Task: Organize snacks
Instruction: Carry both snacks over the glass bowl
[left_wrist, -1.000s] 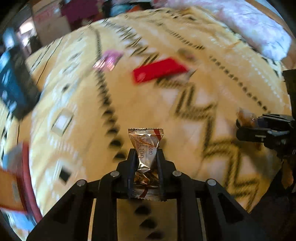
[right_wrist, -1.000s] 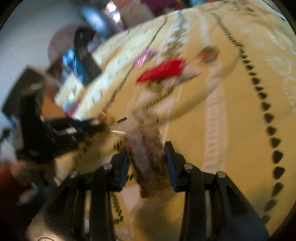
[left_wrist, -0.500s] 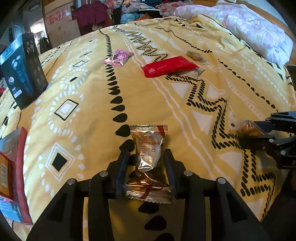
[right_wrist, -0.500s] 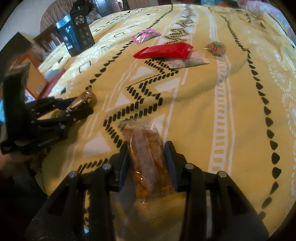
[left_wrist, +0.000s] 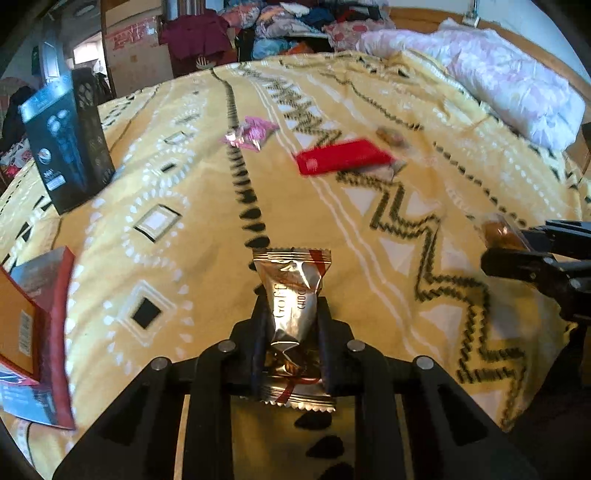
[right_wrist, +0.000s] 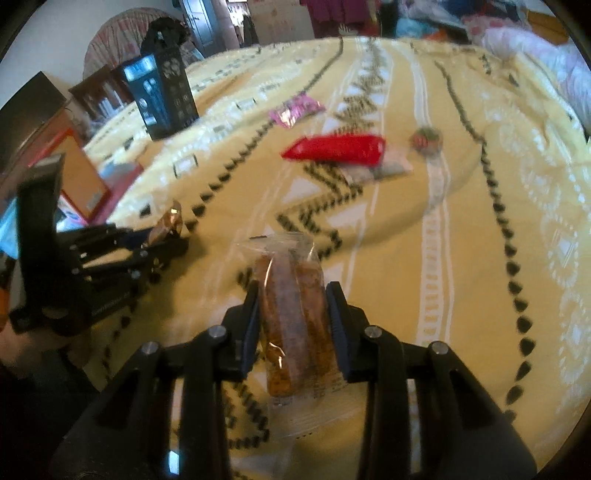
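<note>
Stock on bed w/ yellow patterned blanket (left_wrist: 177, 155): my left gripper (left_wrist: 291, 325) had its fingers clamped on a gold chocolate wrapper (left_wrist: 293, 299), held upright above the blanket, near edge. My right gripper (right_wrist: 293, 314) had fingers clamped on a clear-wrapped brown cereal bar (right_wrist: 291, 314), also off the blanket. Further back, lying flat: red snack pack (left_wrist: 341, 157) w/ a pale packet (right_wrist: 391, 168) touching its right end; pink wrapper (left_wrist: 251, 131) to its left, apart; small round sweet (right_wrist: 426, 142) to its right, apart. Black box (left_wrist: 66, 147) stood upright at left; orange-red box (left_wrist: 33, 332) at left edge. White-pink duvet (left_wrist: 498, 77) at far right.
</note>
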